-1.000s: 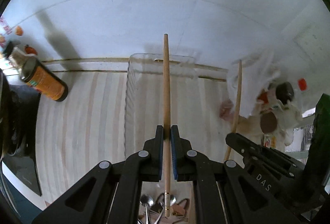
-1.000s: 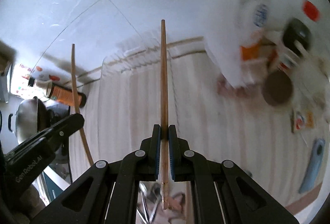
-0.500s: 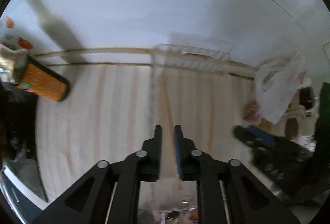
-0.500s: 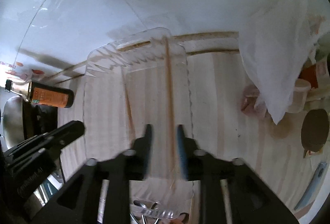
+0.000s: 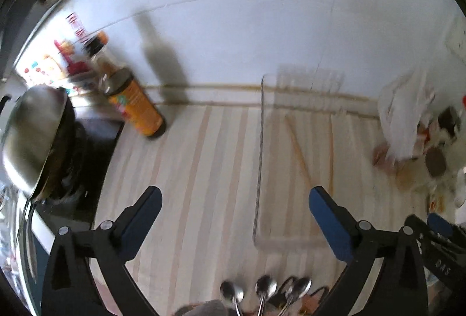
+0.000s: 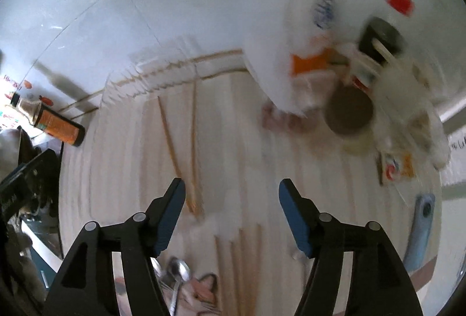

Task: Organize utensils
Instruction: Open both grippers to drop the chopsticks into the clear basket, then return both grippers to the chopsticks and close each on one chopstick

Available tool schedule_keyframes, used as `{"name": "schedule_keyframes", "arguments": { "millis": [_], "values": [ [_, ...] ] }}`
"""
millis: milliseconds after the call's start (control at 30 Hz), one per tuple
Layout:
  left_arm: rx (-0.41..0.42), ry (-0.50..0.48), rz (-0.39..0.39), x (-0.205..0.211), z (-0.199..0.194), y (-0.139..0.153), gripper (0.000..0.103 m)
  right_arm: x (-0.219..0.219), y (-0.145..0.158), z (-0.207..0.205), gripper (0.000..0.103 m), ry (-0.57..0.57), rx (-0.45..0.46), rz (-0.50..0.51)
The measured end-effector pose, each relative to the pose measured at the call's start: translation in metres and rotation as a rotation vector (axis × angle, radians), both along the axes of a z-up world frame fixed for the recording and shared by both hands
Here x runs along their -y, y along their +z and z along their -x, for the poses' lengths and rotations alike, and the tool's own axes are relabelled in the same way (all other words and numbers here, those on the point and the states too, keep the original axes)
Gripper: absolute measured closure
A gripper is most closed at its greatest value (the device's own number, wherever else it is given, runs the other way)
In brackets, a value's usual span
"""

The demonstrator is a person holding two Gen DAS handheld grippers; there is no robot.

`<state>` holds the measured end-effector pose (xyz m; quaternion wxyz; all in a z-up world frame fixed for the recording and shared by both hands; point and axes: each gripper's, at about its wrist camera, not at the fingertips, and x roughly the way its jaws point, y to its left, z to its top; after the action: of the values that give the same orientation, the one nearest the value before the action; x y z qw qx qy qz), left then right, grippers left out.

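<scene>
Nearest in the left wrist view, three metal spoons (image 5: 263,291) lie bowl-up at the bottom edge, close under the left tool (image 5: 233,217). Its jaws are opening and stand very wide, with only the striped bench (image 5: 186,170) between the blue pads; it has hold of nothing. The right tool (image 6: 231,208) is also opening, its jaws well apart and empty. Spoons (image 6: 177,272) show below it too, beside more wooden sticks (image 6: 241,257) lying near the bottom of that view.

A little farther, a clear plastic tray (image 5: 259,158) sits on the bench, to the right of the left tool's middle. Two wooden chopsticks (image 5: 300,153) lie inside it, loose on its floor; in the right wrist view the chopsticks (image 6: 183,153) are seen meeting in a narrow V toward their near ends, just ahead of the right tool's left finger.

Farther left, an orange-labelled sauce bottle (image 5: 131,100) stands by the white wall (image 5: 262,24), with a steel pot lid (image 5: 29,138) at the far left edge. To the right, a white plastic bag (image 6: 279,59) and blurred clutter of jars crowd the far corner of the bench.
</scene>
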<state>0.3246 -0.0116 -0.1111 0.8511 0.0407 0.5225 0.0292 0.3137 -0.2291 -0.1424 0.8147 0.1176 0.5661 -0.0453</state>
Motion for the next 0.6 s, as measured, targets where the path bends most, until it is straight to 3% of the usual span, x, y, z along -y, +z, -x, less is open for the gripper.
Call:
{"name": "schedule_keyframes", "arguments": {
  "millis": [167,200,267,433,533,600],
  "values": [
    [-0.041,0.044,-0.037,0.013,0.049,-0.024,0.000,0.010,-0.035,0.051,0.038,0.019,-0.085,-0.051],
    [-0.061,0.050,-0.048,0.016,0.057,-0.032,0.000,0.012,-0.044,0.060,0.041,0.028,-0.103,-0.061],
    [-0.113,0.072,-0.058,0.019,0.075,-0.050,0.000,0.015,-0.068,0.079,0.059,0.048,-0.163,-0.083],
    [-0.179,0.097,-0.112,0.026,0.110,-0.079,0.001,0.009,-0.118,0.110,0.072,0.083,-0.243,-0.117],
    [-0.210,0.077,-0.120,0.035,0.124,-0.091,0.002,0.002,-0.142,0.121,0.086,0.111,-0.281,-0.119],
    [-0.241,0.056,-0.098,0.043,0.131,-0.100,0.002,-0.002,-0.135,0.123,0.092,0.145,-0.241,-0.080]
  ]
}}
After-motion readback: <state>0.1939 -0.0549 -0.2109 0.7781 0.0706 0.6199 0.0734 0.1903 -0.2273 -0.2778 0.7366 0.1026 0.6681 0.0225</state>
